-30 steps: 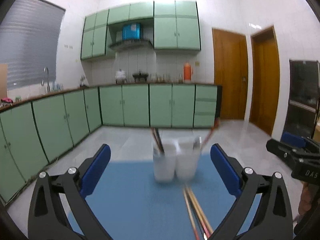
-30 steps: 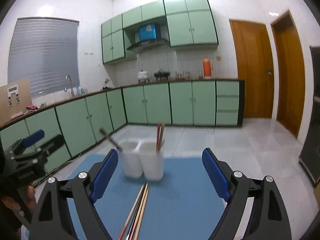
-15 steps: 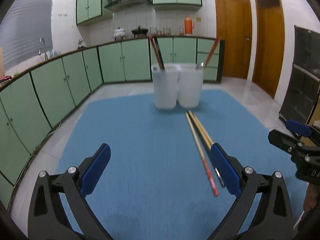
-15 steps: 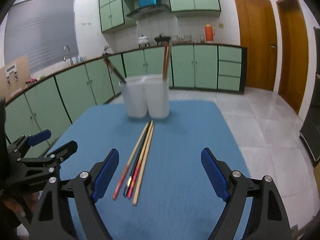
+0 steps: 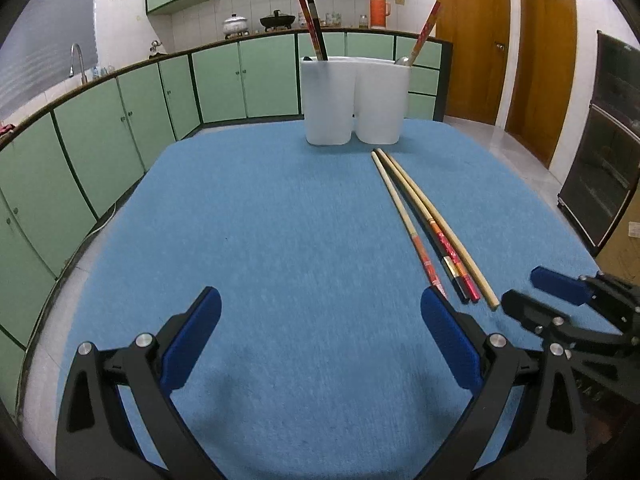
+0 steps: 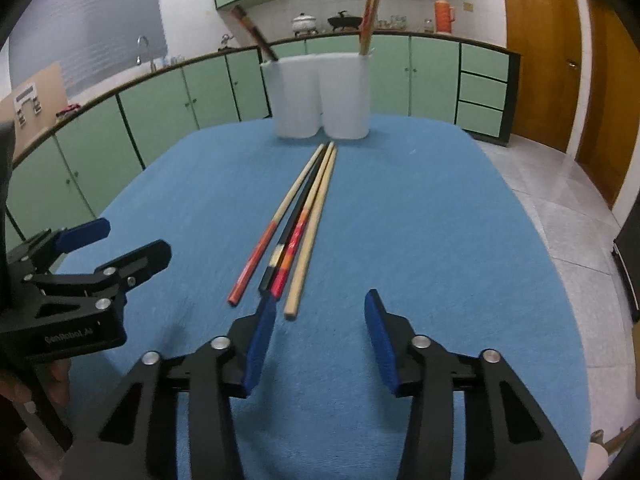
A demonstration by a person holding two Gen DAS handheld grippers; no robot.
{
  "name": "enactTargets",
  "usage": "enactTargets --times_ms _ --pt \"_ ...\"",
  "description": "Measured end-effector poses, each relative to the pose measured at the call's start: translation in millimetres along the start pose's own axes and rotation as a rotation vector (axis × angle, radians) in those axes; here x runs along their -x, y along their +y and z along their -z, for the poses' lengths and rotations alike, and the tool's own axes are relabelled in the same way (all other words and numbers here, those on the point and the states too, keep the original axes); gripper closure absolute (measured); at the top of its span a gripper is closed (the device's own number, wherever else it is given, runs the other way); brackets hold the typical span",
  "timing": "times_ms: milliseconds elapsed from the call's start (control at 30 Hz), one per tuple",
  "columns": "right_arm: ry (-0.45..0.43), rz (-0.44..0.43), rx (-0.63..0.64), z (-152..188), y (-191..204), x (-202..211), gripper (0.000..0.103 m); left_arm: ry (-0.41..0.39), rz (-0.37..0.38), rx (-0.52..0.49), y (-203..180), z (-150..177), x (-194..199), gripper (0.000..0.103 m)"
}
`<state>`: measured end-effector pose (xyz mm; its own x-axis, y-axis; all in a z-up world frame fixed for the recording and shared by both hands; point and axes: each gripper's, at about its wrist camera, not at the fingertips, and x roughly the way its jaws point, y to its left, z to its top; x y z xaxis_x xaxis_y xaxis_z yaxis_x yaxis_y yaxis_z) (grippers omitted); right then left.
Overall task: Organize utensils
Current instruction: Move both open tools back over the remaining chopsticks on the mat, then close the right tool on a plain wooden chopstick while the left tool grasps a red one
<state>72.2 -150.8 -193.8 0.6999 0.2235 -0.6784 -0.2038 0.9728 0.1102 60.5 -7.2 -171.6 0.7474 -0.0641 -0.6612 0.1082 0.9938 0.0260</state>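
Note:
Several chopsticks (image 6: 296, 224) lie side by side on the blue mat (image 6: 420, 220), running from its near part toward a white two-pocket holder (image 6: 322, 96) at the far edge. The holder has chopsticks standing in both pockets. My right gripper (image 6: 320, 304) hovers just short of the near ends of the loose chopsticks, its jaws closing with nothing between them. In the left wrist view the same chopsticks (image 5: 424, 224) lie to the right and the holder (image 5: 354, 100) stands far ahead. My left gripper (image 5: 320, 312) is open over bare mat (image 5: 260, 240), nothing between its fingers.
The right gripper's body (image 5: 576, 320) shows at the right edge of the left wrist view, and the left gripper's body (image 6: 80, 280) at the left of the right wrist view. Green kitchen cabinets (image 5: 120, 120), wooden doors (image 6: 540, 60) and tiled floor surround the table.
Both grippers have dropped and tilted down toward the mat; the view now looks down on the loose chopsticks. The right gripper's fingers have come much closer together.

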Motion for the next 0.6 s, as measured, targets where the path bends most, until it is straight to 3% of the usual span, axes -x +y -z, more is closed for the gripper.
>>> enactTargets --times_ms 133,333,600 --pt "0.023 0.008 0.016 5 4 -7 0.071 0.010 0.006 0.012 -1 0 -3 0.006" --pt "0.032 0.021 0.033 4 7 -10 0.074 0.030 0.018 0.036 -2 -1 -8 0.006" --pt "0.040 0.028 0.062 3 13 -12 0.096 0.038 0.041 0.027 -11 0 -9 0.006"
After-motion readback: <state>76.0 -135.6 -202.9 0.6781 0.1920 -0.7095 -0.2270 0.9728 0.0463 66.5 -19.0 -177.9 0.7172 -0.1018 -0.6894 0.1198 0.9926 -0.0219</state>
